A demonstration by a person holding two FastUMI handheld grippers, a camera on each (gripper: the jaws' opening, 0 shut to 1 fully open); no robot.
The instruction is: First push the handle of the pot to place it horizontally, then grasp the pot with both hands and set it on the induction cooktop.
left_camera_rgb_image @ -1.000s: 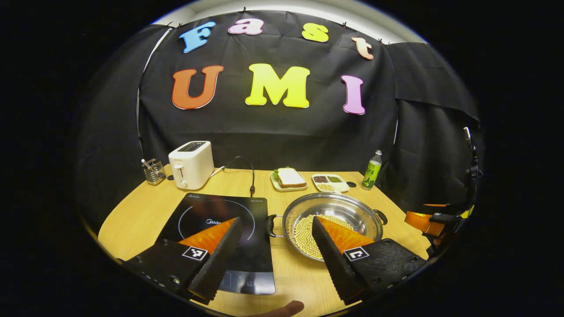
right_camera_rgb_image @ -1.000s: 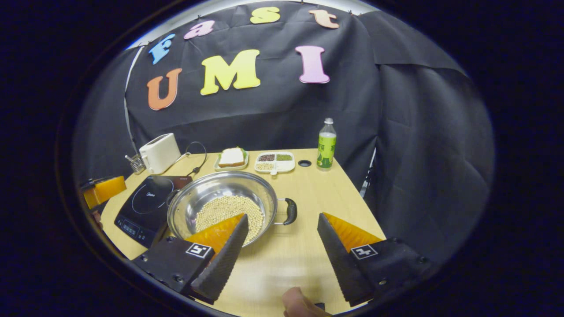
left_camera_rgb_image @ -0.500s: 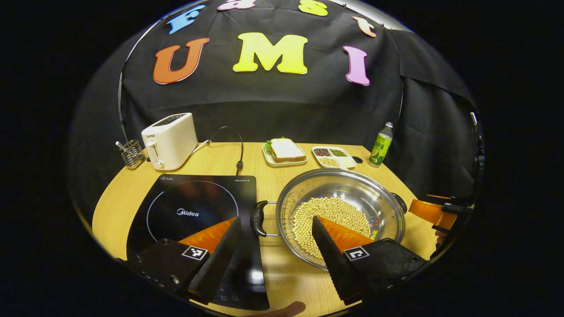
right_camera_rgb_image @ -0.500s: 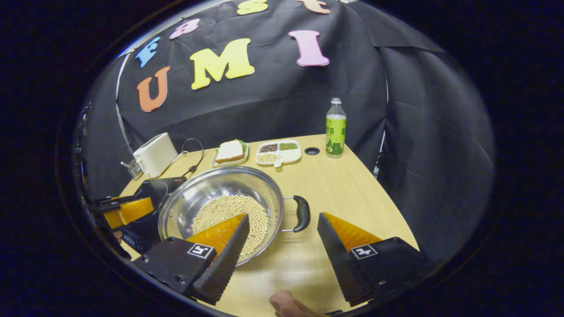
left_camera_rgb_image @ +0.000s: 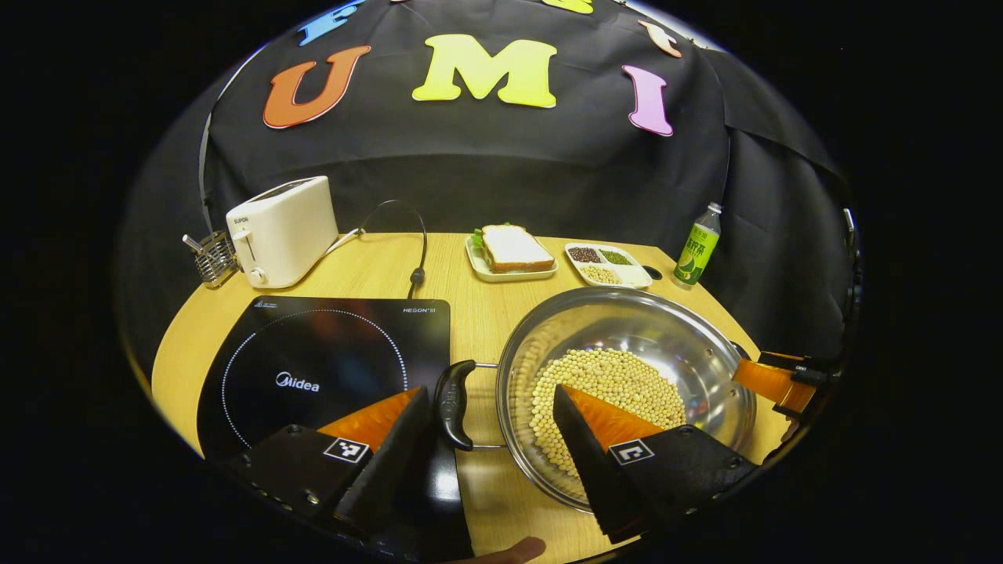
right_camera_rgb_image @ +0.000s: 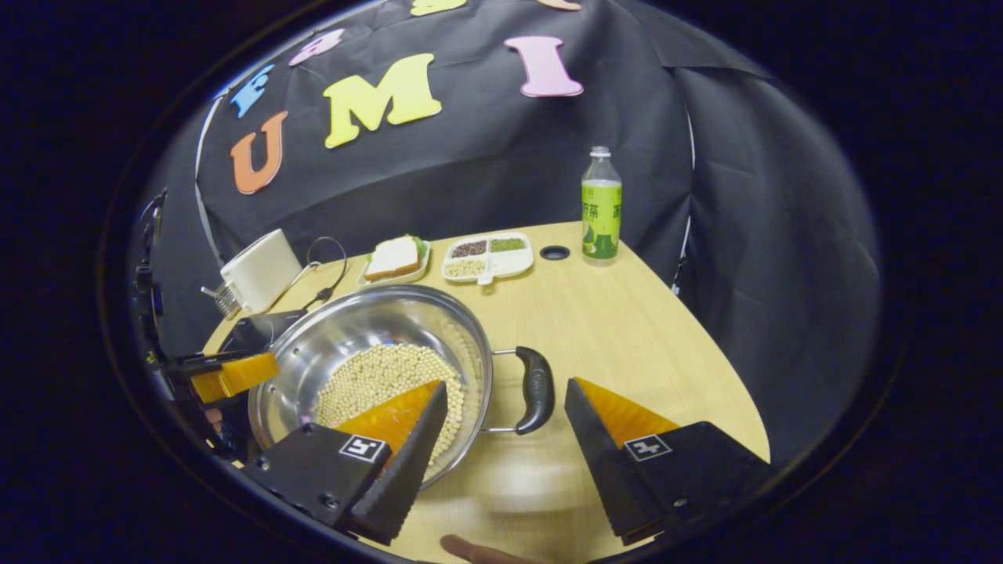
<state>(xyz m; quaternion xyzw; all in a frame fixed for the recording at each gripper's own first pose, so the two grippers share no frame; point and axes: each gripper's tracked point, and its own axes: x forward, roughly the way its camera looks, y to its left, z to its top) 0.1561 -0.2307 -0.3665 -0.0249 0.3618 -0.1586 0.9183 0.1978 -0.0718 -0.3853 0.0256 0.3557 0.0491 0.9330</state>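
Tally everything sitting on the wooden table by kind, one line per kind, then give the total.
Cookware, steel two-handled pot of pale beans: 1
Appliances, black induction cooktop, white toaster: 2
Food dishes, white sandwich plate, white divided tray of beans: 2
Drinks, green-labelled plastic bottle: 1
Holders, wire utensil basket: 1
Total: 7

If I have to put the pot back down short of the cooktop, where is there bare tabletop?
Bare wood lies right of the pot, from its right handle to the bottle. A narrower strip runs between induction cooktop and sandwich plate. The back edge is crowded: toaster, sectioned dish.
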